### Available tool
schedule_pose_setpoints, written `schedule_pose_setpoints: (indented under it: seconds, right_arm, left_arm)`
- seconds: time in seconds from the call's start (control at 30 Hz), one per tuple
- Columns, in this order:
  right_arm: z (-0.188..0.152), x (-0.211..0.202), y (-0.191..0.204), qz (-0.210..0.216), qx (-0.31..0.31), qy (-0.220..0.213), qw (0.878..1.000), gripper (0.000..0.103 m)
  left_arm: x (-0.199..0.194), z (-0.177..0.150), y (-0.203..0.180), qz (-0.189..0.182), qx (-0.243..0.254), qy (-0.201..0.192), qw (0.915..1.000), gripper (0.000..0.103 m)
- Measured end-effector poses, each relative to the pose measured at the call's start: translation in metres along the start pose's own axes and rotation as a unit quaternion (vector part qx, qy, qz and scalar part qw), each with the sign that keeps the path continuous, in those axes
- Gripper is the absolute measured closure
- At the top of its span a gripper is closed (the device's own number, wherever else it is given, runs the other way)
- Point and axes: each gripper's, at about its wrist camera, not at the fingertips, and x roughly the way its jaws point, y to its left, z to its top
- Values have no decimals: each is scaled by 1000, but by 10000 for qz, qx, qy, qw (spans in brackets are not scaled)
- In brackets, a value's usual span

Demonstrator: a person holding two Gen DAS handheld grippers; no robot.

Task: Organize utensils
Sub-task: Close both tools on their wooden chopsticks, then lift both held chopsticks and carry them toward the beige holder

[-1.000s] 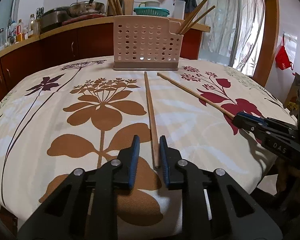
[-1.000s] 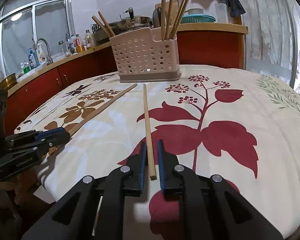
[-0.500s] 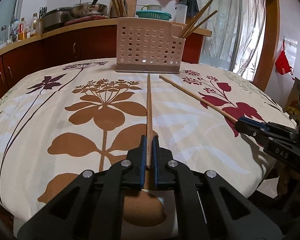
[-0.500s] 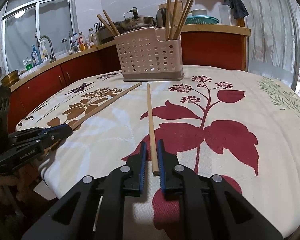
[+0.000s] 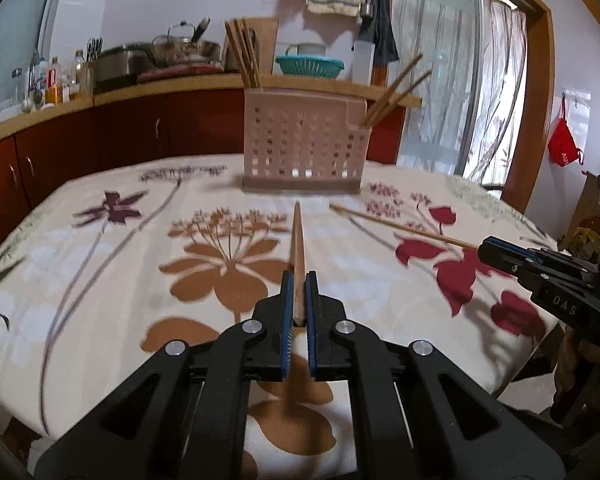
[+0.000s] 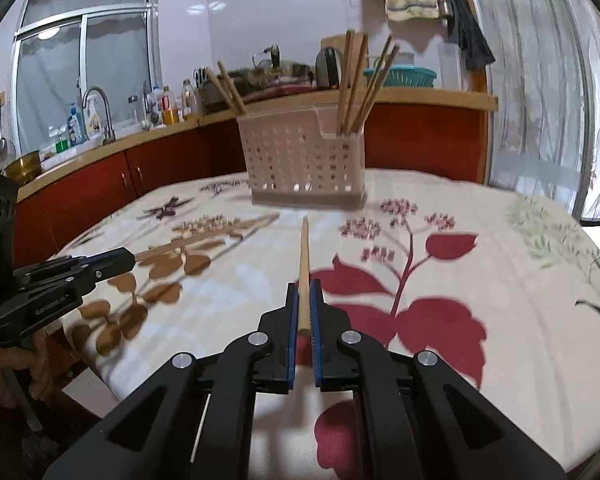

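Chopsticks were the utensils to be sorted, and they lay across a table under a floral tablecloth (image 5: pixel 100 280), the largest thing in view. At its far side stood a perforated pink utensil basket (image 5: pixel 304 152), upright, with a bundle of chopsticks (image 5: pixel 244 56) rising from its left end and two more leaning out of its right end (image 5: pixel 396 88); the middle looked empty, though its inside could not be fully seen. The left gripper (image 5: pixel 297 300) had its blue-padded fingers closed narrowly on the near end of one chopstick (image 5: pixel 298 236), its tip pointing toward the basket. The right gripper (image 6: pixel 305 312) likewise pinched the near end of a second chopstick (image 6: pixel 304 256), pointing the same way. Whether either stick had left the cloth could not be told. Such sticks seemed light, stiff and smooth, so an end grip would let them pivot or slip; a firm squeeze slightly further up would probably steady them.
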Motion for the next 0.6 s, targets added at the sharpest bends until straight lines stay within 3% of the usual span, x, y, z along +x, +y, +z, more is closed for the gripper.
schedule_pose_setpoints:
  seconds: [0.43, 0.6]
  right_arm:
    - [53, -38, 2, -180, -80, -588, 9981, 96]
    - [72, -46, 0, -205, -73, -660, 9976, 96]
  left_arm:
    - [-48, 51, 6, 39, 72, -790, 9968, 96]
    - [-58, 69, 7, 8, 111, -896, 9959, 96]
